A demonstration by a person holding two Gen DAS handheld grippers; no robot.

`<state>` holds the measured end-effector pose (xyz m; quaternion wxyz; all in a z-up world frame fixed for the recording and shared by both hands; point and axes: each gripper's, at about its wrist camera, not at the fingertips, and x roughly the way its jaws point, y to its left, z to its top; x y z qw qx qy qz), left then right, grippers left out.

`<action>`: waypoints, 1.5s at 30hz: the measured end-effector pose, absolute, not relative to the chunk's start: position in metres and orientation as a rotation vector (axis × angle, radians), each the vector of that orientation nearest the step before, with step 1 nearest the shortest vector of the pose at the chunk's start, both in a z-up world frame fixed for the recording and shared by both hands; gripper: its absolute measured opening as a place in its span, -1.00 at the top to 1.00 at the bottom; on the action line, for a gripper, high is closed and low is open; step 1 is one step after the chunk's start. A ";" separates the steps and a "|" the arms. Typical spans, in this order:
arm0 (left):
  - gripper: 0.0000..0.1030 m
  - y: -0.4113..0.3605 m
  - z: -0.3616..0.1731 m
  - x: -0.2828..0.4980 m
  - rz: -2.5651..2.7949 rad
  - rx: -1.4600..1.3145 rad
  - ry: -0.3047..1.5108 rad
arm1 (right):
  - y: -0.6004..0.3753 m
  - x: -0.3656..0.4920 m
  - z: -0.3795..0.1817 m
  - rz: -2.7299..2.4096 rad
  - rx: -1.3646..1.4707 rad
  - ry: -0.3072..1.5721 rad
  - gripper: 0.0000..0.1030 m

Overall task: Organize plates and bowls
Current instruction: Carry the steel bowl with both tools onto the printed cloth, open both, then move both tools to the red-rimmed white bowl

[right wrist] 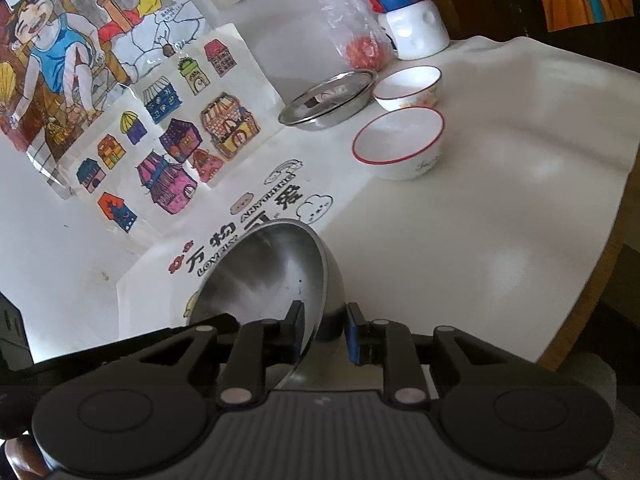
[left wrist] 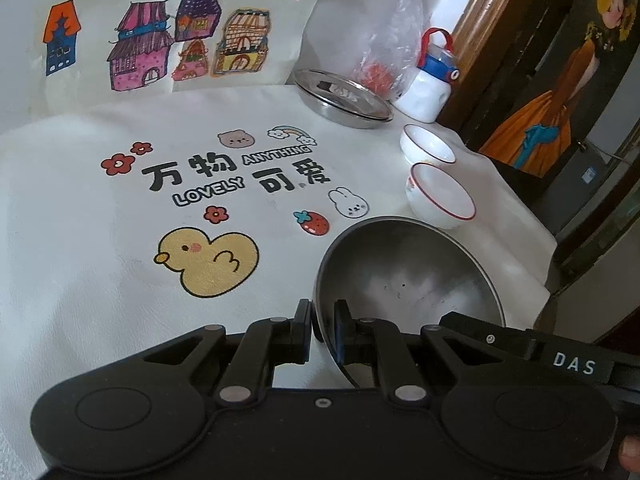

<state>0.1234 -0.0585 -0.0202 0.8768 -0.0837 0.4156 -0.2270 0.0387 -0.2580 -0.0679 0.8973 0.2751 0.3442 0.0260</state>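
A steel bowl (left wrist: 404, 276) is held over the white tablecloth by both grippers. My left gripper (left wrist: 322, 332) is shut on its near left rim, one finger inside and one outside. In the right wrist view the same steel bowl (right wrist: 272, 276) is tilted, and my right gripper (right wrist: 324, 332) straddles its right rim with a gap at the outer finger. Two white bowls with red rims stand at the right: the nearer (left wrist: 440, 196) (right wrist: 400, 140) and the farther (left wrist: 426, 146) (right wrist: 408, 84). A steel plate (left wrist: 340, 98) (right wrist: 328, 98) lies behind them.
A white bottle with a blue and red lid (left wrist: 430, 80) (right wrist: 412, 20) and a clear plastic bag (left wrist: 384, 60) (right wrist: 352, 32) stand at the back right. Drawings of houses (left wrist: 160, 48) (right wrist: 168, 152) lean on the wall. The table edge (right wrist: 592, 280) runs along the right.
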 end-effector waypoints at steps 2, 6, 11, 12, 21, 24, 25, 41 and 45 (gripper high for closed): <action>0.77 -0.058 -0.022 0.126 -0.467 -0.182 0.873 | -0.258 0.040 -0.069 0.065 0.572 0.705 0.50; 0.75 -0.057 -0.022 0.130 -0.460 -0.187 0.868 | -0.257 0.043 -0.071 0.085 0.584 0.686 0.50; 0.71 -0.057 -0.023 0.132 -0.443 -0.186 0.866 | -0.259 0.049 -0.075 0.107 0.603 0.680 0.49; 0.68 -0.057 -0.023 0.132 -0.440 -0.185 0.866 | -0.259 0.049 -0.076 0.110 0.606 0.676 0.49; 0.39 -0.050 -0.021 0.137 -0.416 -0.193 0.850 | -0.259 0.052 -0.077 0.106 0.571 0.665 0.35; 0.36 -0.047 -0.021 0.139 -0.409 -0.200 0.849 | -0.258 0.054 -0.079 0.118 0.568 0.667 0.35; 0.33 -0.046 -0.021 0.139 -0.407 -0.202 0.848 | -0.258 0.054 -0.079 0.118 0.570 0.666 0.35; -0.31 -0.055 0.006 0.159 -0.395 -0.153 0.751 | -0.305 0.048 -0.057 0.017 0.526 0.496 -0.93; -0.65 -0.070 0.014 0.178 -0.414 -0.135 0.725 | -0.326 0.062 -0.060 -0.056 0.520 0.467 -0.98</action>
